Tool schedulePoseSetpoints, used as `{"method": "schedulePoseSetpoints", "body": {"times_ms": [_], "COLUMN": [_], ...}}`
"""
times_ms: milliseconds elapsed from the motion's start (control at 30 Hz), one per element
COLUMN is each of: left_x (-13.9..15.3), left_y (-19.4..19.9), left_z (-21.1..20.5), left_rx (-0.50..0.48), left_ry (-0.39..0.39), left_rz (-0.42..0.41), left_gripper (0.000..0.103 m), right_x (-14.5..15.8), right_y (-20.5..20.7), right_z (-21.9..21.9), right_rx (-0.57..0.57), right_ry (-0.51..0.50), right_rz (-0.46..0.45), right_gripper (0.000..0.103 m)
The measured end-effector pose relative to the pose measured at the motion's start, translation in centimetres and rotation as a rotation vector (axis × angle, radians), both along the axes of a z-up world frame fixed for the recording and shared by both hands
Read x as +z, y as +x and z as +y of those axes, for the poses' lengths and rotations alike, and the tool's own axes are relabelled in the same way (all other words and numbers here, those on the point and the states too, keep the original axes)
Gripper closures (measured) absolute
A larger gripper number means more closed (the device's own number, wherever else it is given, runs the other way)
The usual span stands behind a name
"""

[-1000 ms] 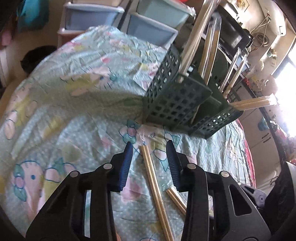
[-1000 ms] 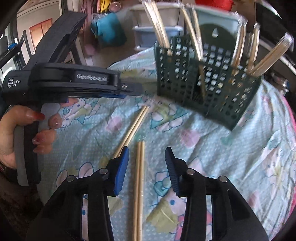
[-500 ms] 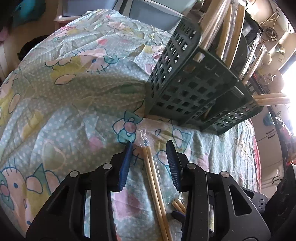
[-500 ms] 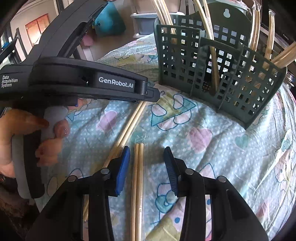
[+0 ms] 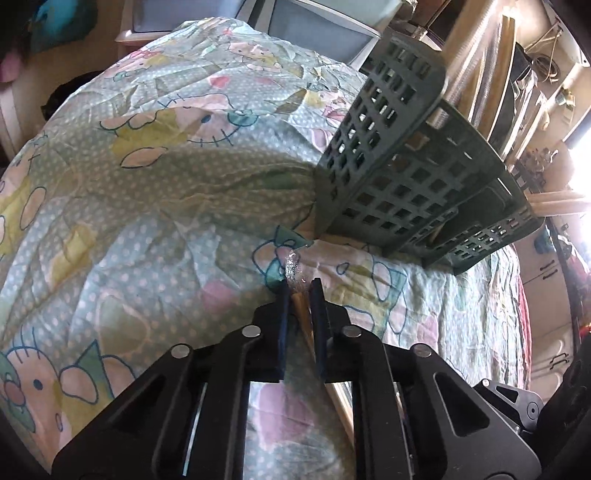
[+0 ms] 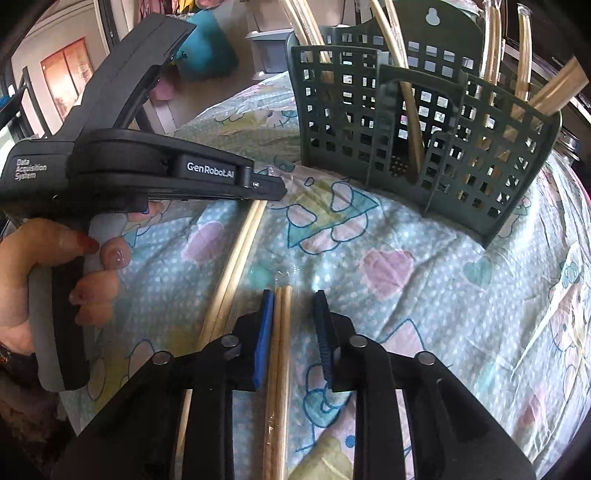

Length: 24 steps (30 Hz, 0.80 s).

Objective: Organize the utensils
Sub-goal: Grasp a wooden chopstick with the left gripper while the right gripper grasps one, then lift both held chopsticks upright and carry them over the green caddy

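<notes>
A dark green lattice utensil caddy (image 6: 424, 147) stands on a cartoon-print cloth and holds several wrapped chopstick pairs; it also shows in the left wrist view (image 5: 406, 177). My left gripper (image 5: 300, 295) is shut on the tip of a plastic-wrapped chopstick pair (image 5: 301, 306), which lies on the cloth. From the right wrist view the left gripper (image 6: 269, 188) sits over that pair (image 6: 236, 262). My right gripper (image 6: 293, 317) is open and straddles a second wrapped chopstick pair (image 6: 280, 350) lying on the cloth, closer to its left pad.
The cloth (image 5: 147, 184) covers a rounded surface that drops away at the edges. Grey storage drawers (image 5: 317, 26) stand behind it. Shelves with clutter are at the right (image 5: 535, 92). A hand (image 6: 44, 266) holds the left gripper's handle.
My left gripper has moved forward and shut on the chopstick pair's tip. My right gripper has moved forward along the second pair and narrowed a little, still open.
</notes>
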<state>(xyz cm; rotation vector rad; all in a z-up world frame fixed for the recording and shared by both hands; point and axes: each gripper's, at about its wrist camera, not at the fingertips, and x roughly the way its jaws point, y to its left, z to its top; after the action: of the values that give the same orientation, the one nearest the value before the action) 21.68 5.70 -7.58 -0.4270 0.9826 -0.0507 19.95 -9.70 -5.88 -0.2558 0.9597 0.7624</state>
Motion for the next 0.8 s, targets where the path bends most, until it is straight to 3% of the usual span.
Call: {"method": "schedulePoseSetpoints", "body": {"times_ms": [200,333,567,800], "left_x": [-0.3,-0.4,0.3,2.9], "left_y": [-0.1,-0.1,-1.1,-3.0], "left_z": [0.6,1.1,1.2,1.5], "left_rx": [-0.006,-0.003,0.004,0.004], "left_ry": [-0.046,-0.081,-0.071,-0.071], "left_rz": [-0.023,-0.025,-0.056,-0.126], "left_gripper": [0.095,0.096,0.097,0.098], "right_x": [0.4,0.9,3.5,6.8], "right_y": [0.4,0.7,0.2,0.4], "right_z": [-1.6,-2.9,-5.3,-7.0], "right_rx": [-0.014,-0.028,-0.051,-0.073], "right_ry": [0.041,0.070,0.134,0.222], "right_rz": [0.031,0.041,0.002,-0.081], "right_gripper": [0.093,0.094,0.094,0.097]}}
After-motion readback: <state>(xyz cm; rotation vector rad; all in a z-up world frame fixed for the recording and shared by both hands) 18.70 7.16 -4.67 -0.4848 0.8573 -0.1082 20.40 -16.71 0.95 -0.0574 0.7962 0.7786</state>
